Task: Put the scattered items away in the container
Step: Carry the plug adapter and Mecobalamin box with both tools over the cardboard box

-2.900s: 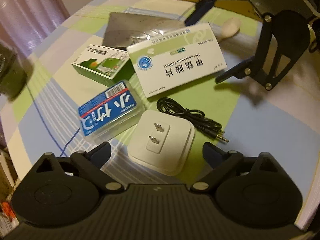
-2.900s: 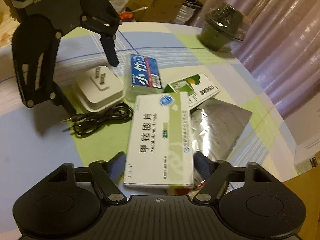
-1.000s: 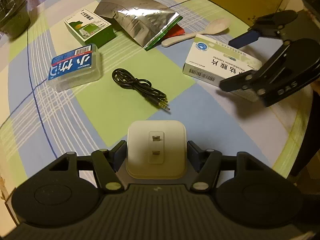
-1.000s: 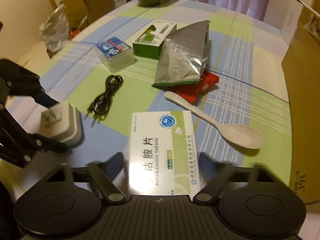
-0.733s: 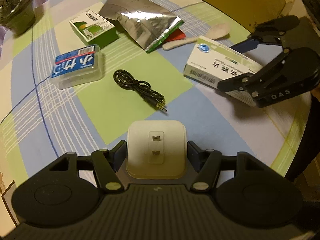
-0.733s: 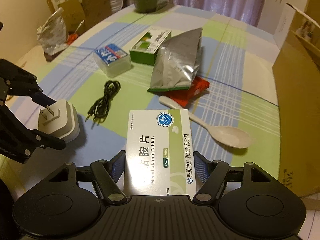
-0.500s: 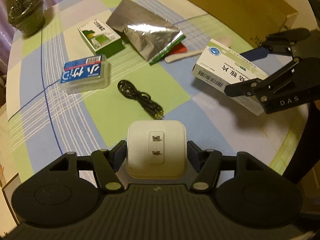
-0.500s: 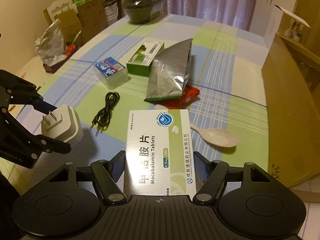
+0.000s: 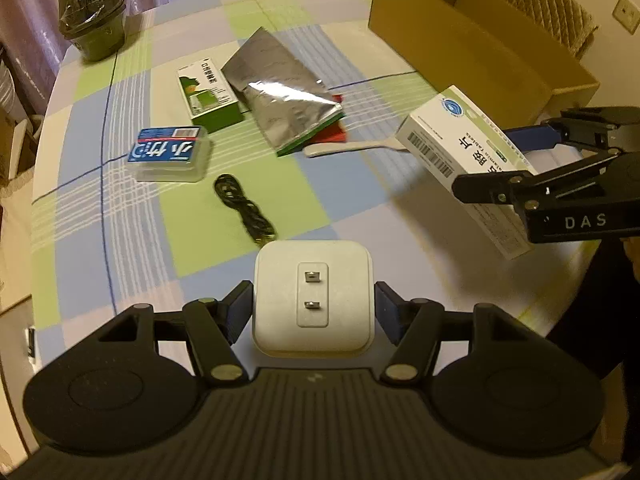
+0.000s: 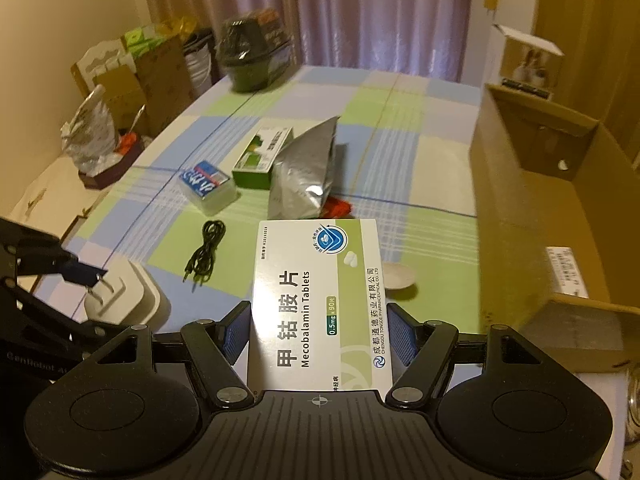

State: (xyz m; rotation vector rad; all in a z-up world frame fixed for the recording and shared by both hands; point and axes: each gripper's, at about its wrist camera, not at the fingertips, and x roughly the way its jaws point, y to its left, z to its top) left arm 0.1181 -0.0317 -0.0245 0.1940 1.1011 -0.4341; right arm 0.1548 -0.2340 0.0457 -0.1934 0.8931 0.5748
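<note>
My left gripper (image 9: 313, 314) is shut on a white plug adapter (image 9: 313, 296) and holds it above the table. My right gripper (image 10: 318, 336) is shut on a white and green Mecobalamin tablet box (image 10: 320, 300), also held in the air; it also shows in the left wrist view (image 9: 464, 156). The open cardboard box (image 10: 560, 216) stands at the table's right edge. On the checked tablecloth lie a silver pouch (image 9: 280, 92), a green box (image 9: 206, 94), a clear case with a blue label (image 9: 170, 154), a black cable (image 9: 244, 208) and a white spoon (image 9: 348, 147).
A dark wrapped pot (image 9: 92, 12) stands at the table's far corner. A red packet (image 9: 332, 134) lies under the pouch. Cardboard boxes and a plastic bag (image 10: 92, 136) stand on the floor left of the table. Curtains hang behind.
Both grippers have risen from the table with their loads. The right gripper has carried the tablet box up and toward the cardboard box; the left holds the adapter higher.
</note>
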